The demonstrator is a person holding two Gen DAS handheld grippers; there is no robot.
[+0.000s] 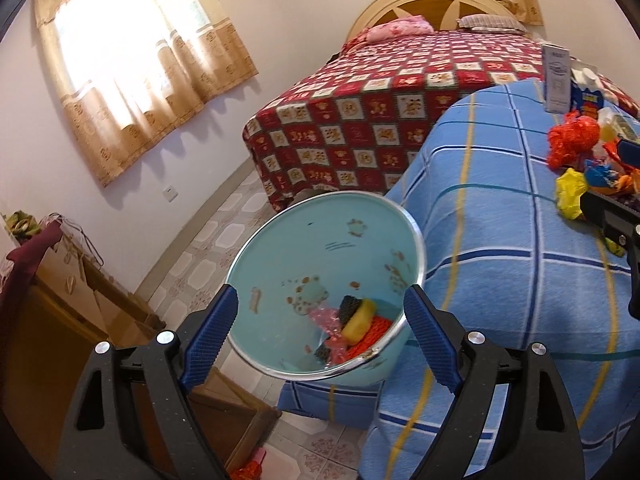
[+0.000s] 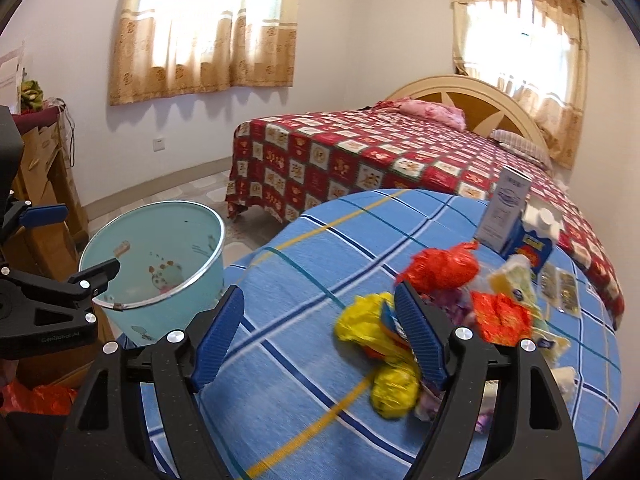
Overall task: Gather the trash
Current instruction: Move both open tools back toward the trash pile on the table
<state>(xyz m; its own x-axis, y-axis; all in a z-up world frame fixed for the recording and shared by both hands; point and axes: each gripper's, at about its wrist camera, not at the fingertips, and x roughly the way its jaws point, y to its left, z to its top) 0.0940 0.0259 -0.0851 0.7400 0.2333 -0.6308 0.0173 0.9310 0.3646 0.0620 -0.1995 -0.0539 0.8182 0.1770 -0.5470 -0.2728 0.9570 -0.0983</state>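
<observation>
Beside the blue checked table [image 2: 320,280], a pale blue bin [image 1: 320,280] sits between the left gripper's [image 1: 320,316] wide jaws; the right gripper [image 2: 320,316], jaws wide, hovers near the table's crumpled wrappers [image 2: 372,320].

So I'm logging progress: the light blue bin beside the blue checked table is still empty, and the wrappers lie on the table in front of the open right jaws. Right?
Not quite: the bin is not empty. The left wrist view shows a few pieces at its bottom, among them a yellow-and-black sponge. The rest holds: the bin stands beside the blue checked table, and the wrappers lie there before the right gripper, its jaws open.
</observation>
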